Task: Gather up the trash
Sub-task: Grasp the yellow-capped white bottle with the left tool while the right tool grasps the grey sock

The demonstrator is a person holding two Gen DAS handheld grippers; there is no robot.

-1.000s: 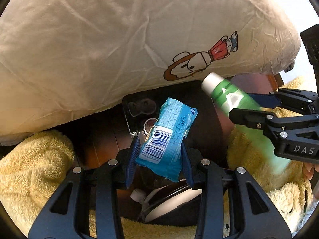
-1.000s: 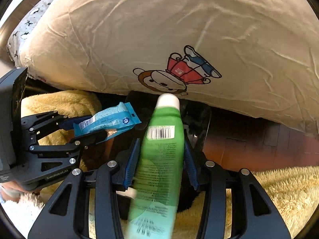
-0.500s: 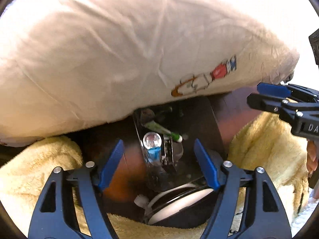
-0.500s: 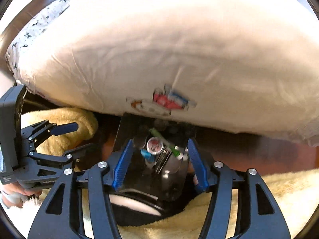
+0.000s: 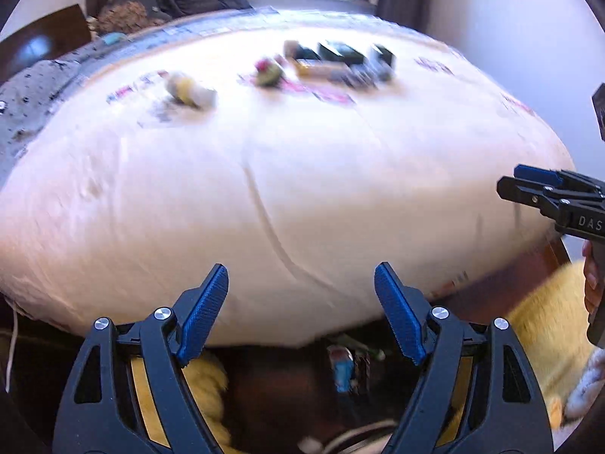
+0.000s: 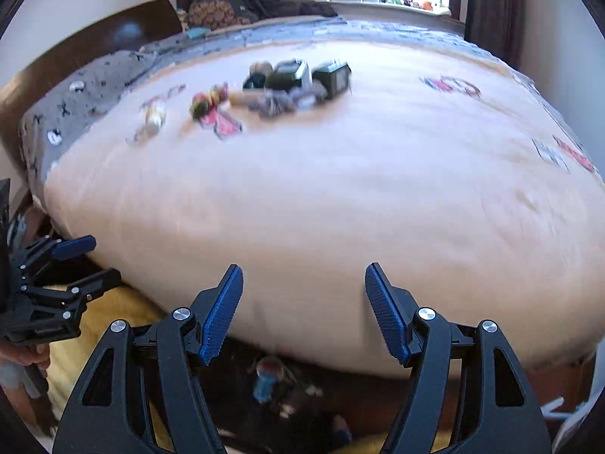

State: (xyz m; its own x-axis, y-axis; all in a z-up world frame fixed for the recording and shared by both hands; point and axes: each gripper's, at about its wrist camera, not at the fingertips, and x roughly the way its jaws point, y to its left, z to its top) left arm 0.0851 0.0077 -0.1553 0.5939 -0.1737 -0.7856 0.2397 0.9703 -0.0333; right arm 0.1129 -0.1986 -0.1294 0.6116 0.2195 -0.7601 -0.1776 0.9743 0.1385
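Trash lay smeared by blur in a far heap on the bed; single pieces were hard to name, mostly dark boxes and bright wrappers. More sat dim in a bin below. Left tool and right tool gaped, holding nothing.

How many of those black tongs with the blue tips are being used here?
2. The left tongs and the right tongs are both open and empty, side by side at the near edge of the bed. No others show.
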